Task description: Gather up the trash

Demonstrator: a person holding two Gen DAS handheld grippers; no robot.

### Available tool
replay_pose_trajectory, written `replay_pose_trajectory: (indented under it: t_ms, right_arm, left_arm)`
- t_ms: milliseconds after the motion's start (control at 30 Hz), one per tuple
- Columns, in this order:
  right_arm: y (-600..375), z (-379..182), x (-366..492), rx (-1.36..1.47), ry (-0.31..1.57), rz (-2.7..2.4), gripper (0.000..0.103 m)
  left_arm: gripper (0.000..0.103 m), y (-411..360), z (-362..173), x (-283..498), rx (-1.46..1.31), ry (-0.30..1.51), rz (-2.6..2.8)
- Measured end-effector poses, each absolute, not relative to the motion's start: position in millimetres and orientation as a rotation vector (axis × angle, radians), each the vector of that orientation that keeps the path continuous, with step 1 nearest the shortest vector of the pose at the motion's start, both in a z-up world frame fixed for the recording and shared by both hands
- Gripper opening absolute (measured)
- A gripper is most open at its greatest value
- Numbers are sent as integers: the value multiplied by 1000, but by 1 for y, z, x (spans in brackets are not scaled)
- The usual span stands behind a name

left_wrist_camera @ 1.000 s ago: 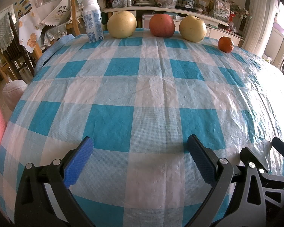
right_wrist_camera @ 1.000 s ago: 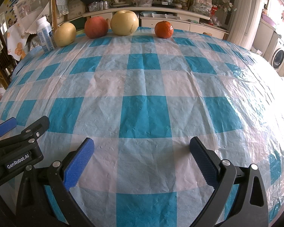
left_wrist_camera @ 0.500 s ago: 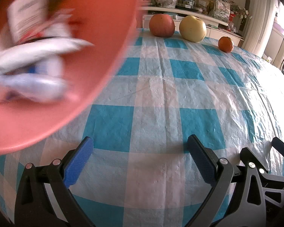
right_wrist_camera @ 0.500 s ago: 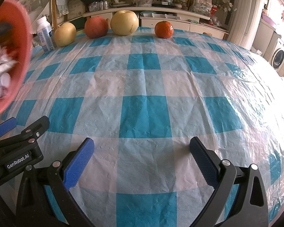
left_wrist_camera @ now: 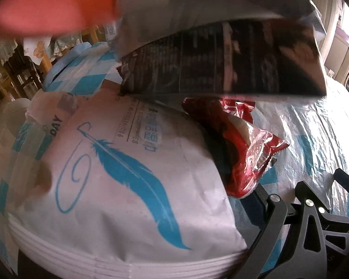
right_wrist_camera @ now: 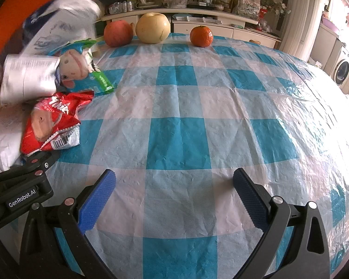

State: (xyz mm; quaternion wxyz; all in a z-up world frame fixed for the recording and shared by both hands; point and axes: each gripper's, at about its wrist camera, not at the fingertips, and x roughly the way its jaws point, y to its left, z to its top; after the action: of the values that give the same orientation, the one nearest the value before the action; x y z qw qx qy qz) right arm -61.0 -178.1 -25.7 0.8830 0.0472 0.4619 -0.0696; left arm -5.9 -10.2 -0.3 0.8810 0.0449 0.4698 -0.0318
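Trash is tumbling out of a tipped orange-red bin onto the checked tablecloth. In the left wrist view a white bag with a blue feather print covers my left gripper's left finger; only the right finger shows. A dark wrapper hangs in the air above and a red snack wrapper lies beside the bag. In the right wrist view the red wrapper, a silver packet and a cartoon-face wrapper pile at the left. My right gripper is open and empty over the cloth.
An apple, a pale pomelo and an orange line the table's far edge. A sideboard with bottles and bags stands behind. A washing machine is at the right. Chairs stand at the left.
The orange-red bin swung in from the left and tipped. Its wrappers and bags have fallen onto the table in front of my left gripper. Neither gripper has moved.
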Motion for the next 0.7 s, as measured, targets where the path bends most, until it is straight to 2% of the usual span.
replay_pose_trajectory:
  t_ms: [700]
  right_arm:
    - [-178,-26,-61,99,962,-145,99]
  left_arm:
    - [99,-11,0,-6,93,980,-68]
